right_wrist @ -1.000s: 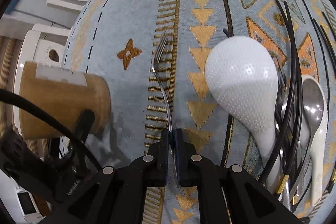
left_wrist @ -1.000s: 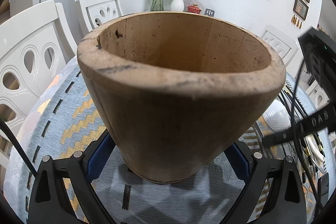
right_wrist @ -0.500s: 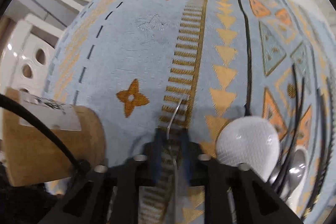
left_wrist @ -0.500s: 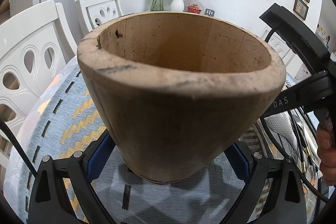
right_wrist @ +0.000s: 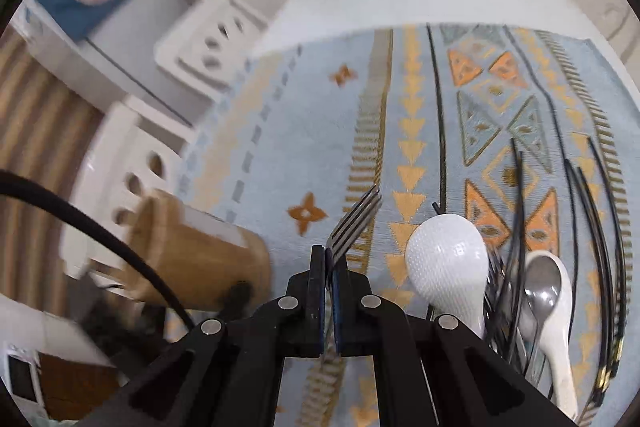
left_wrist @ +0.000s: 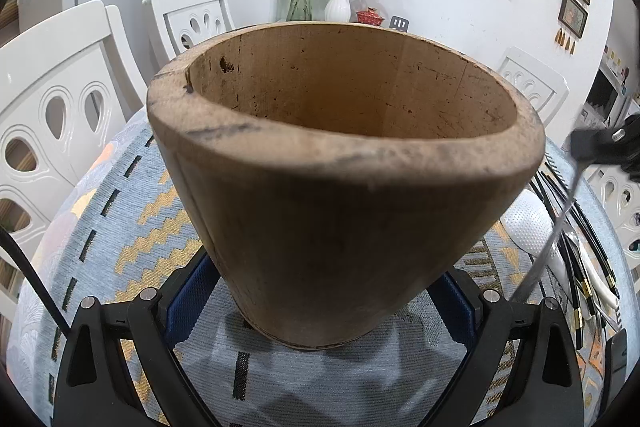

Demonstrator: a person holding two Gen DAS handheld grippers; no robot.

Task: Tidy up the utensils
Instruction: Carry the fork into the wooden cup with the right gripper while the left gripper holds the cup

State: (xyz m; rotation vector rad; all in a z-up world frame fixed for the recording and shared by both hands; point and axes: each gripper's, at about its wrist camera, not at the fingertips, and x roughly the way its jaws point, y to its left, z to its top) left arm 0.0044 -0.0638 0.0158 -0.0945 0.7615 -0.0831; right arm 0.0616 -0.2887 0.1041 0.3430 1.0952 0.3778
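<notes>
The fork [right_wrist: 354, 223] is clamped between the pads of the right gripper [right_wrist: 329, 267], tines pointing away, above the patterned tablecloth [right_wrist: 280, 147]. The left gripper [left_wrist: 320, 291] grips the base of the wooden utensil holder [left_wrist: 344, 163], upright on the cloth. White spoons [right_wrist: 446, 263] and black chopsticks [right_wrist: 576, 211] lie just right of the fork.

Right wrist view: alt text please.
The right claw is shut on a fork, tines pointing away, above a patterned tablecloth. A wooden cup sits left; white spoons and black chopsticks lie right.
</notes>
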